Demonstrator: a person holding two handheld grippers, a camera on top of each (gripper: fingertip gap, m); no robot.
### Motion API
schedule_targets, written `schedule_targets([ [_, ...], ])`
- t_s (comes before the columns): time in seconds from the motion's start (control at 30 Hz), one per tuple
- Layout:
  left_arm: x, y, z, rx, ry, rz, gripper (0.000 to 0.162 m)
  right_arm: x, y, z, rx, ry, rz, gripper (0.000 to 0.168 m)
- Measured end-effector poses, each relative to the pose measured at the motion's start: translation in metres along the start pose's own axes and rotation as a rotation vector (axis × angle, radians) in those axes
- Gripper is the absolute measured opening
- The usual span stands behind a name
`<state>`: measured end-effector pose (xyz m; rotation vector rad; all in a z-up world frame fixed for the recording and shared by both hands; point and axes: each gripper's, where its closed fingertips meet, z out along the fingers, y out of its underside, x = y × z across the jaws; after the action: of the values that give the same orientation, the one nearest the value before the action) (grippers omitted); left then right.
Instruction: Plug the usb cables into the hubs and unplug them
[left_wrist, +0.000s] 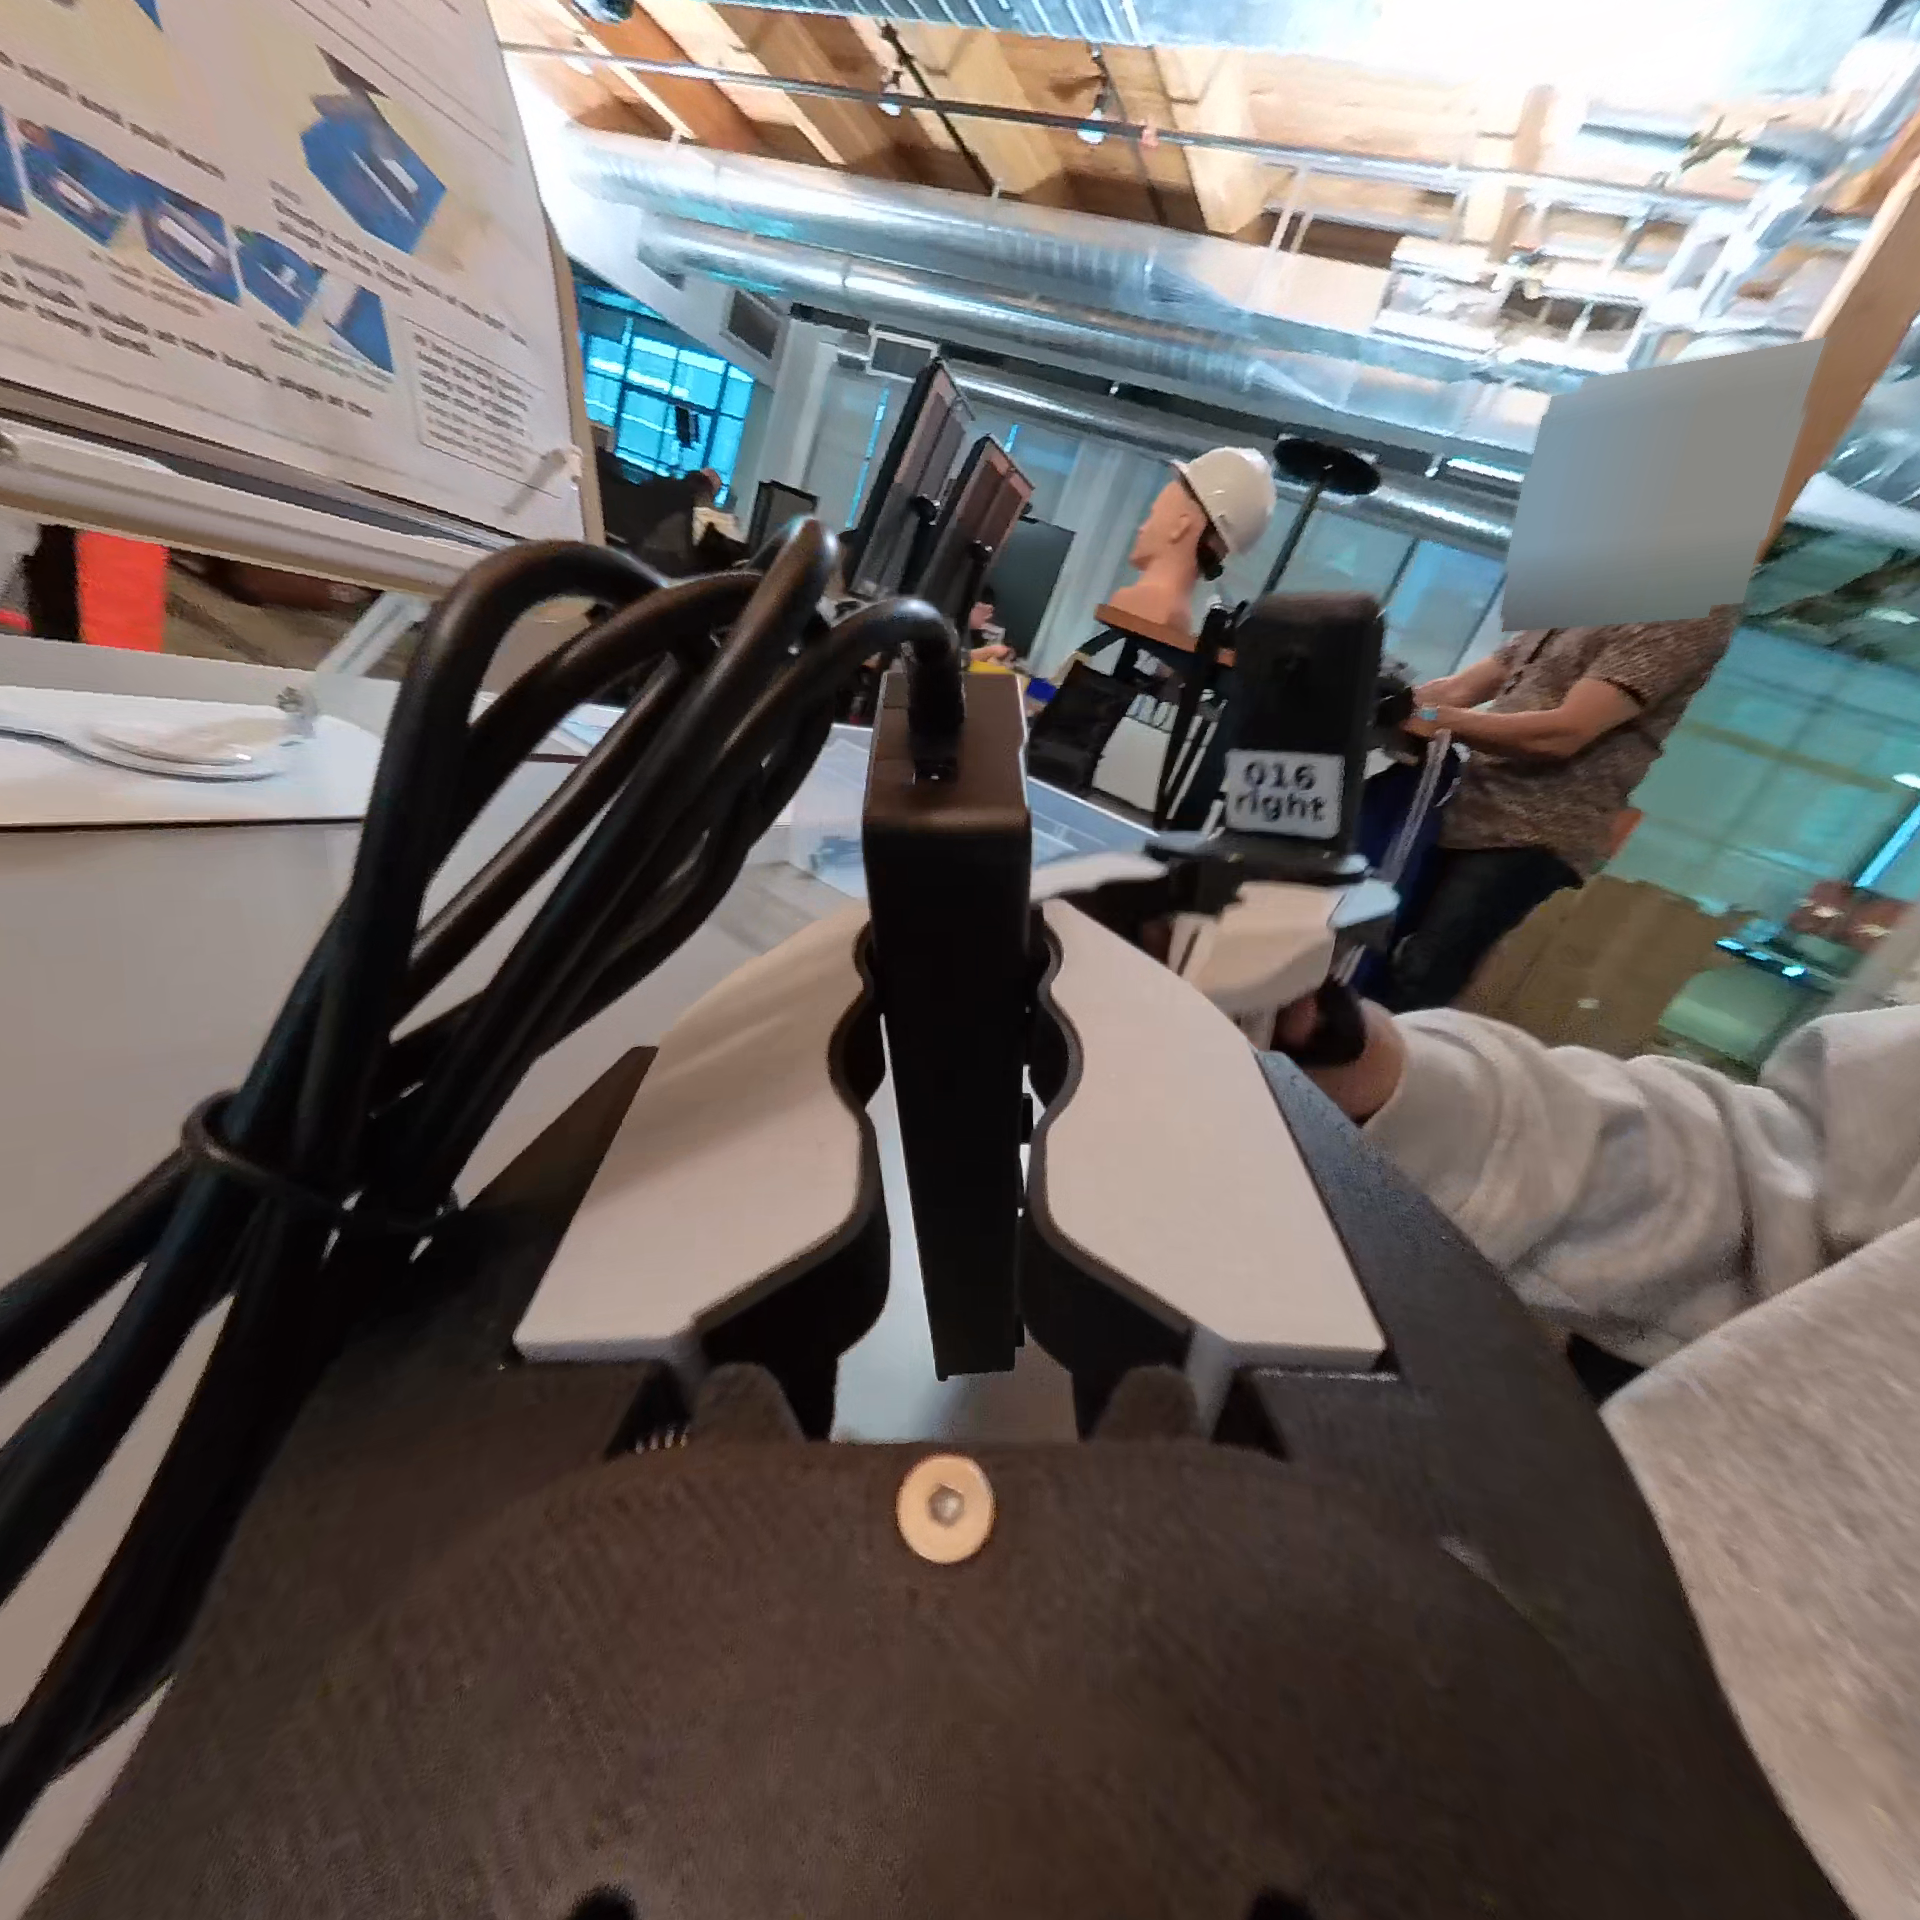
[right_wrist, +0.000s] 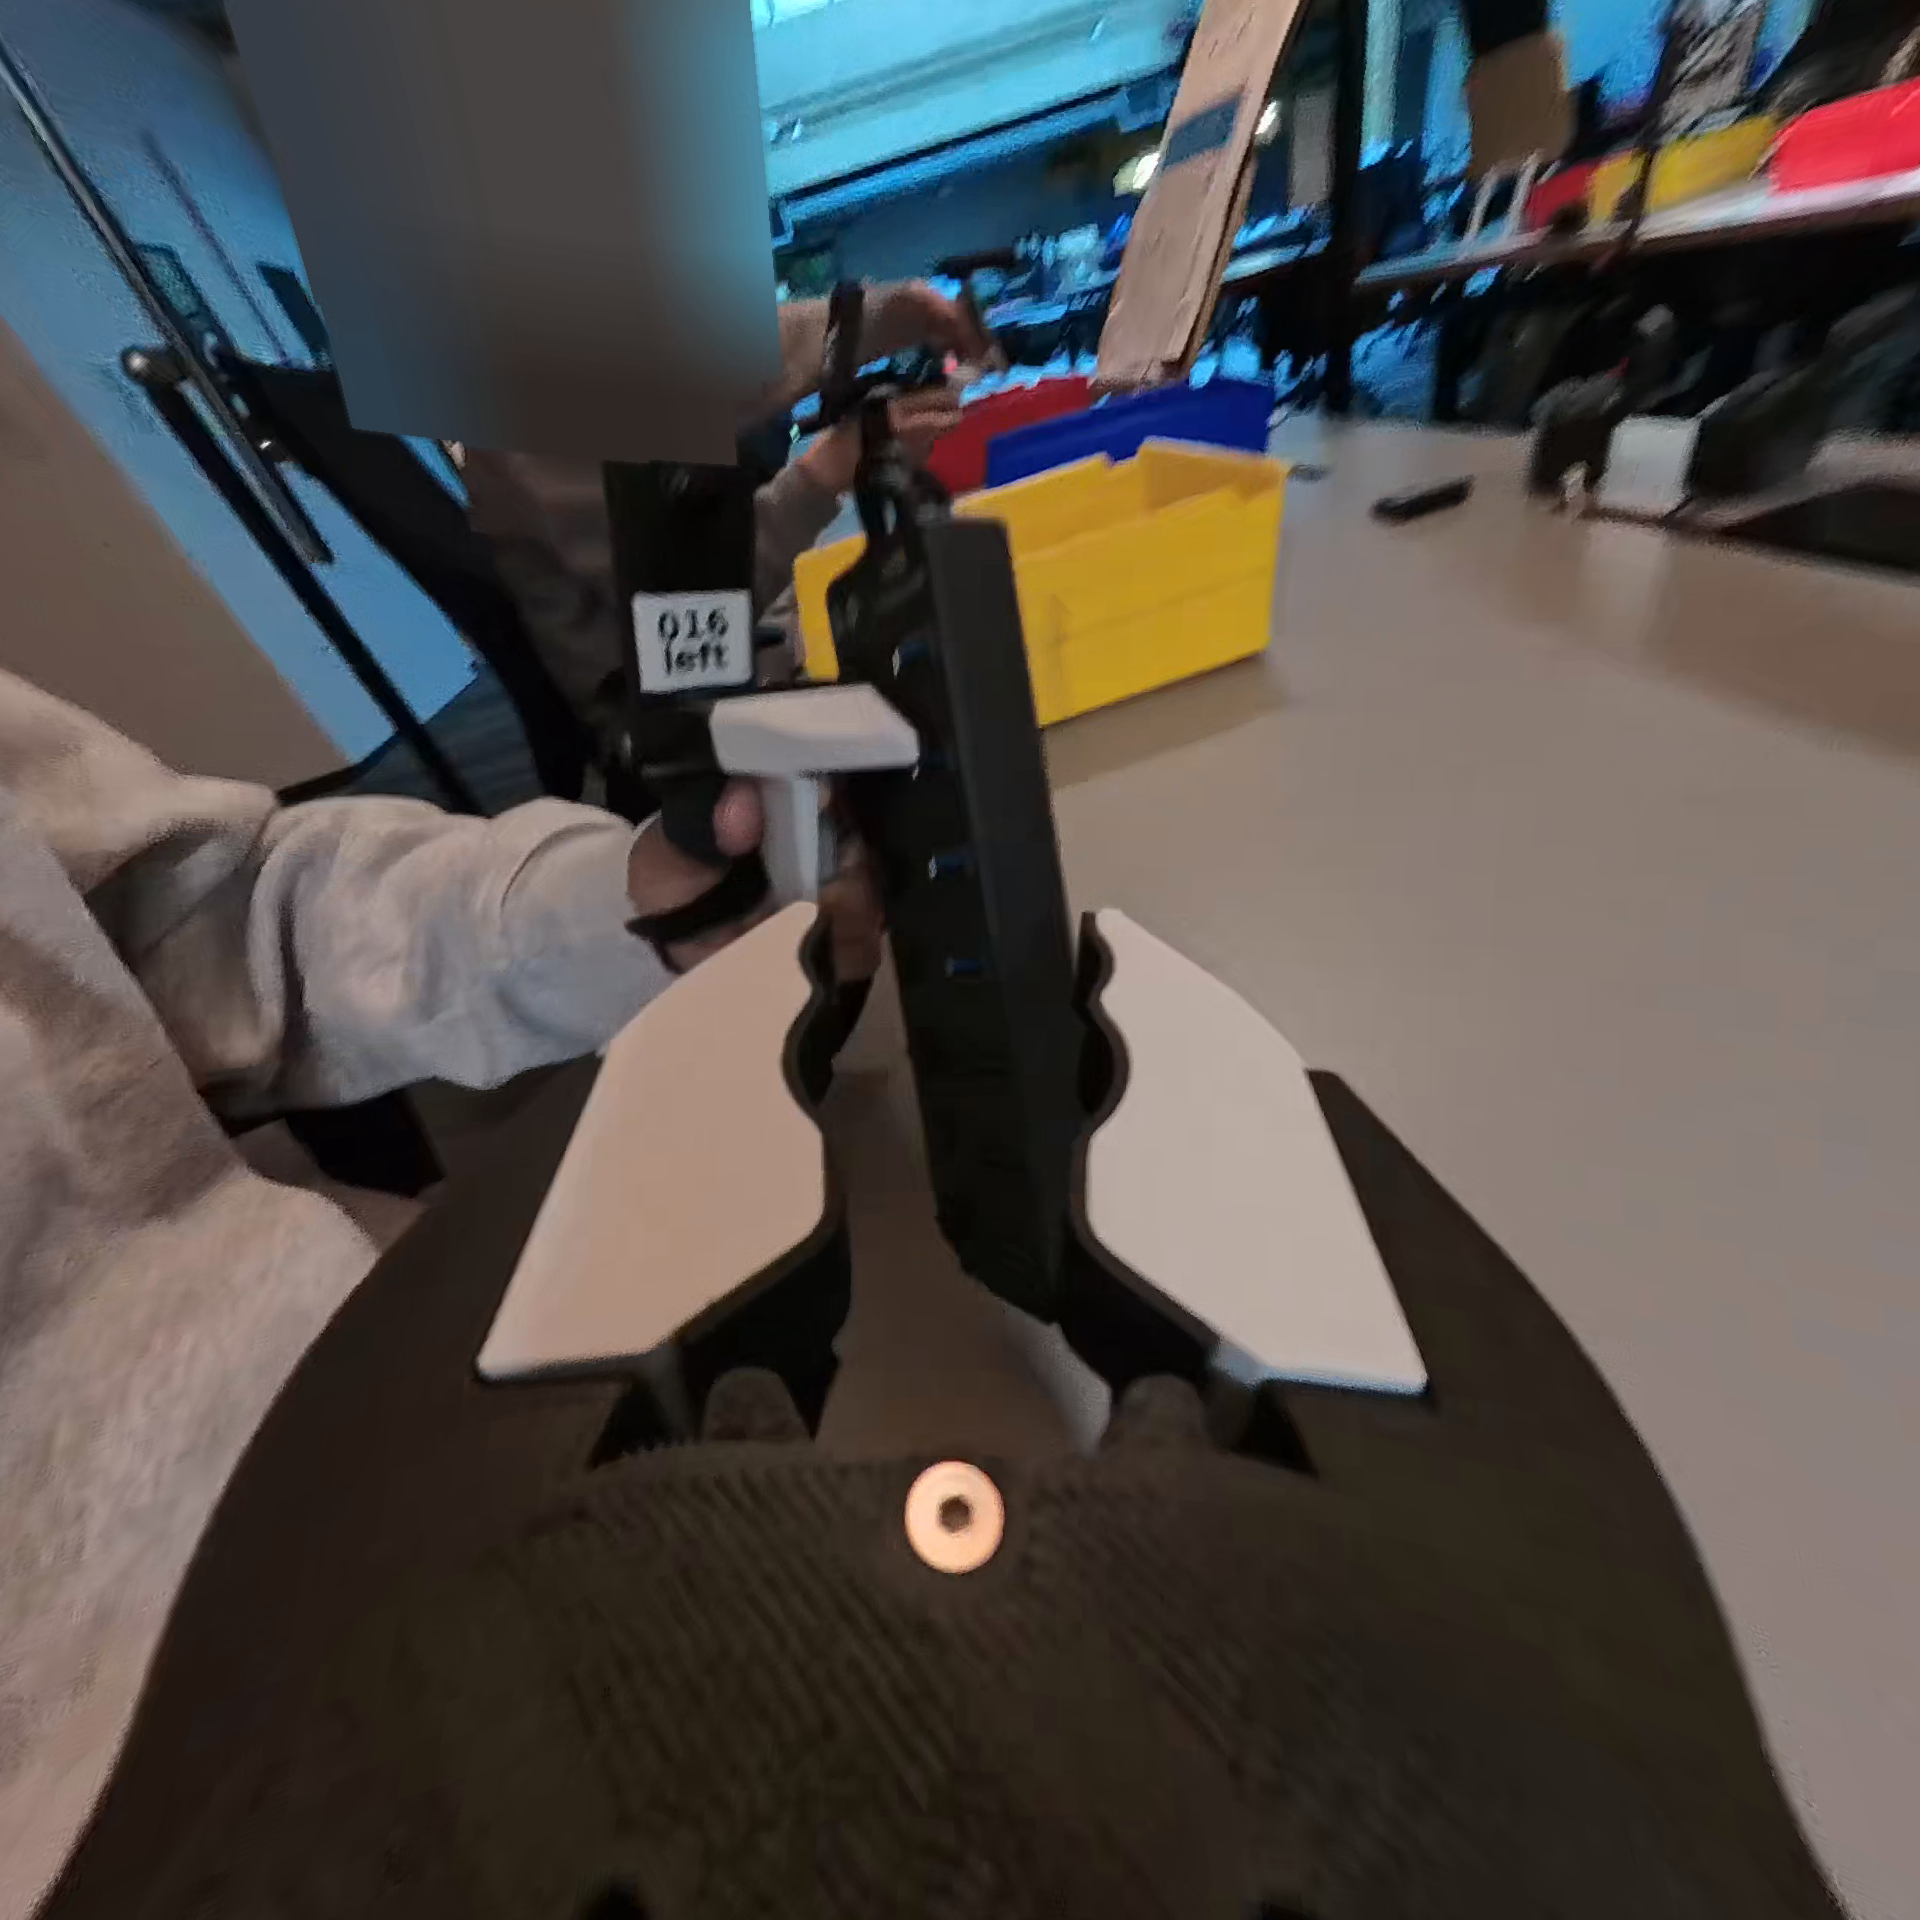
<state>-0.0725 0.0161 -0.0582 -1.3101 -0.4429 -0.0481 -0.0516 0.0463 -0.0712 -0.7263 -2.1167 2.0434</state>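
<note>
Left tool (left_wrist: 951, 1049): clenched on a black hub (left_wrist: 945, 1039), which is held upright between the white fingers (left_wrist: 727, 1122), in the air clear of the desk (left_wrist: 156, 935). One black plug (left_wrist: 935, 727) is seated in the hub's far end at 12 o'clock. Its cable runs into a tied bundle of black USB cables (left_wrist: 416, 935) hanging at 9 o'clock.

Right tool (right_wrist: 951, 1049): a second black hub (right_wrist: 966, 935) stands between the fingers (right_wrist: 1226, 1143), tilted slightly toward 11 o'clock. It lies against the finger at 3 o'clock, while a gap is seen on the 9 o'clock side, so a firm clamp is not confirmed. Blue ports (right_wrist: 940, 862) are seen along its edge, and a cable end (right_wrist: 883, 499) enters the top at 12 o'clock.

Step judged: mid-cycle, with both hubs lifted and a plug seated in each. The next move likely calls for one hub to be steadied while its plug is gripped by the other tool and pulled straight along the port axis. That means one hub probably has to be put down first.

View differences: the cable bundle and the instruction sheet (left_wrist: 260, 208) at 10 o'clock are shown only by the left wrist view. The blue ports, the yellow bin (right_wrist: 1143, 561) at 1 o'clock and the open desk (right_wrist: 1507, 831) are shown only by the right. Each tool appears farther off in the other's view, at 2 o'clock (left_wrist: 1122, 868) and 10 o'clock (right_wrist: 821, 727).
</note>
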Motion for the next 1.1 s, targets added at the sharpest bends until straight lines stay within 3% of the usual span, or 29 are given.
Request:
schedule_targets([
  [0.1,0.004,0.004,0.000,-0.015,0.061,-0.046,0.025,-0.008,0.019,0.015,-0.043,-0.044,0.032,0.046],
  [0.4,0.025,0.021,0.003,-0.091,0.233,-0.099,0.025,-0.006,0.033,0.013,-0.080,-0.101,0.090,0.046],
  [0.57,0.034,0.033,0.006,-0.143,0.267,-0.071,0.025,-0.025,0.056,0.020,-0.212,-0.204,0.135,0.027],
  [0.67,0.036,0.033,0.006,-0.135,0.275,-0.084,0.026,-0.028,0.058,0.020,-0.237,-0.210,0.129,0.026],
  [0.77,0.032,0.024,0.007,-0.082,0.253,-0.116,0.033,-0.027,0.047,0.017,-0.191,-0.225,0.166,0.025],
  [0.97,0.043,0.008,0.002,0.006,0.338,-0.182,0.076,-0.013,-0.001,-0.007,0.001,-0.210,0.206,0.024],
  [1.1,0.047,0.014,0.003,-0.021,0.354,-0.180,0.078,0.006,-0.050,-0.044,0.170,-0.165,0.210,0.025],
])
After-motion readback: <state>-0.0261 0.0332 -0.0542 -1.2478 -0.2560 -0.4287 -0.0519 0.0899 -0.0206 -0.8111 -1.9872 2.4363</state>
